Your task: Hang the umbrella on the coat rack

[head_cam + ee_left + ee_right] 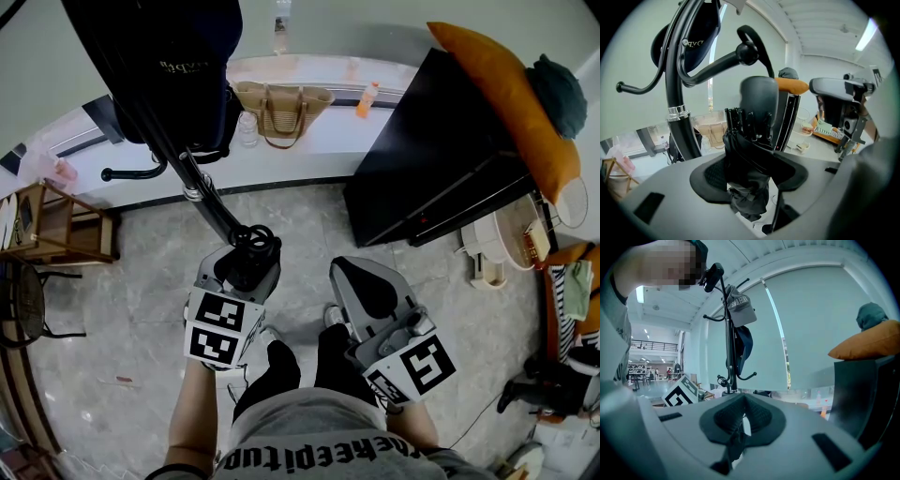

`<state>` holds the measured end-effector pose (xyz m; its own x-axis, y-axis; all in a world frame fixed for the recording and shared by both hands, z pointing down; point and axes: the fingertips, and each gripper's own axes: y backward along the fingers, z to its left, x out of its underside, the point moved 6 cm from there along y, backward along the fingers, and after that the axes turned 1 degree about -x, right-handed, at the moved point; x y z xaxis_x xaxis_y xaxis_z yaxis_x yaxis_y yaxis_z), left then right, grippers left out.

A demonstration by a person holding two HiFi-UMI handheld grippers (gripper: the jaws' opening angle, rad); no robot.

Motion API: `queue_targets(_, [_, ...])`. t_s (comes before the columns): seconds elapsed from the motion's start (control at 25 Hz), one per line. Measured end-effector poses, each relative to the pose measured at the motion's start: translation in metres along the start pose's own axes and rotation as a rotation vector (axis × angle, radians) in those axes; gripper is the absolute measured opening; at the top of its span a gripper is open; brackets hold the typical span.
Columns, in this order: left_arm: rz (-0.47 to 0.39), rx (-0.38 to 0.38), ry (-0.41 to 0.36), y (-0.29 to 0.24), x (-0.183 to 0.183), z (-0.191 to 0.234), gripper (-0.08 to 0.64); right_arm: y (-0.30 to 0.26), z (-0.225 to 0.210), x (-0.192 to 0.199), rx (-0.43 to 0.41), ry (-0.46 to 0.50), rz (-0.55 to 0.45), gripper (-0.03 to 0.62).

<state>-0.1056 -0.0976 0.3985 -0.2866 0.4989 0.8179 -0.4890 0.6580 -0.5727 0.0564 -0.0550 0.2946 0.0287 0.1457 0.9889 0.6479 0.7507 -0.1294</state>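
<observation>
A folded black umbrella (pixel 747 154) stands upright between the jaws of my left gripper (pixel 750 176), which is shut on it. Its rounded handle (pixel 759 96) points up, close to the coat rack's black pole (pixel 675 93) and a curved hook (pixel 750 42). In the head view the left gripper (pixel 246 270) holds the umbrella (pixel 253 248) right at the foot of the slanting coat rack (pixel 187 169). My right gripper (pixel 367 289) hangs beside it over the floor, shut with nothing in it. In the right gripper view, that gripper (pixel 743 420) faces the coat rack (pixel 729 338), which carries caps.
A dark bag (pixel 178 56) hangs on the rack. A black cabinet (pixel 431 150) with an orange cushion (pixel 497 94) stands at the right. A woven bag (pixel 281 108) and an orange bottle (pixel 366 98) sit on the sill. A wooden shelf (pixel 56 225) is at left.
</observation>
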Motion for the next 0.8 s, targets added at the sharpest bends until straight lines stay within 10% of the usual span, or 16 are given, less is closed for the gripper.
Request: queue_targets(0.8, [0.001,0.08,0.02,-0.0073,-0.0005,-0.0003,0.245,-0.0089,0.0001,-0.0001,-0.006,0.009,0.017,0.012])
